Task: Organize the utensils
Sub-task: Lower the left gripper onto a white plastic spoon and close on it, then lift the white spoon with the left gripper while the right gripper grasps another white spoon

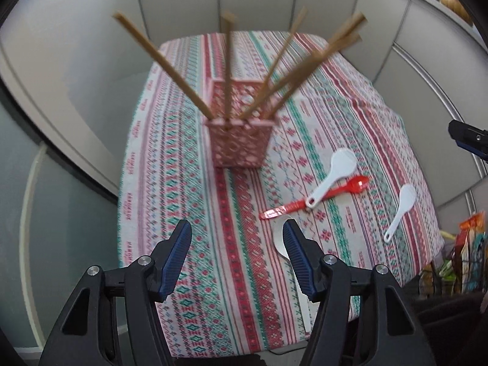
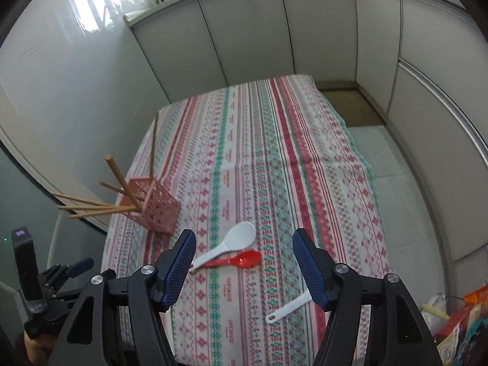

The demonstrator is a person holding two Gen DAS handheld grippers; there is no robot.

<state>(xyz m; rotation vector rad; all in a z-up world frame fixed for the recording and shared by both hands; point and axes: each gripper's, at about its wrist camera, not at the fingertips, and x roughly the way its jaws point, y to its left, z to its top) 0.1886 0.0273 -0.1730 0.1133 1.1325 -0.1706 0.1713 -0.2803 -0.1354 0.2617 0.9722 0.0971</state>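
A pink lattice basket [image 1: 239, 140] stands on the patterned tablecloth [image 1: 189, 213] and holds several wooden chopsticks [image 1: 227, 67]; it also shows in the right wrist view [image 2: 155, 209]. A white rice paddle [image 1: 334, 177] lies across a red spoon [image 1: 317, 198]. A second white paddle [image 1: 401, 209] lies to the right. A third white spoon [image 1: 282, 241] lies partly behind my left gripper's right finger. My left gripper [image 1: 237, 235] is open and empty above the near table edge. My right gripper [image 2: 244, 244] is open and empty above the red spoon [image 2: 235, 260] and white paddle [image 2: 227, 244].
White cabinet fronts [image 2: 250, 30] surround the table. Bags of packaged goods [image 1: 466, 259] sit on the floor at the right. A white paddle handle [image 2: 286, 308] lies near the right gripper's right finger. The left gripper's body [image 2: 39, 289] shows at lower left.
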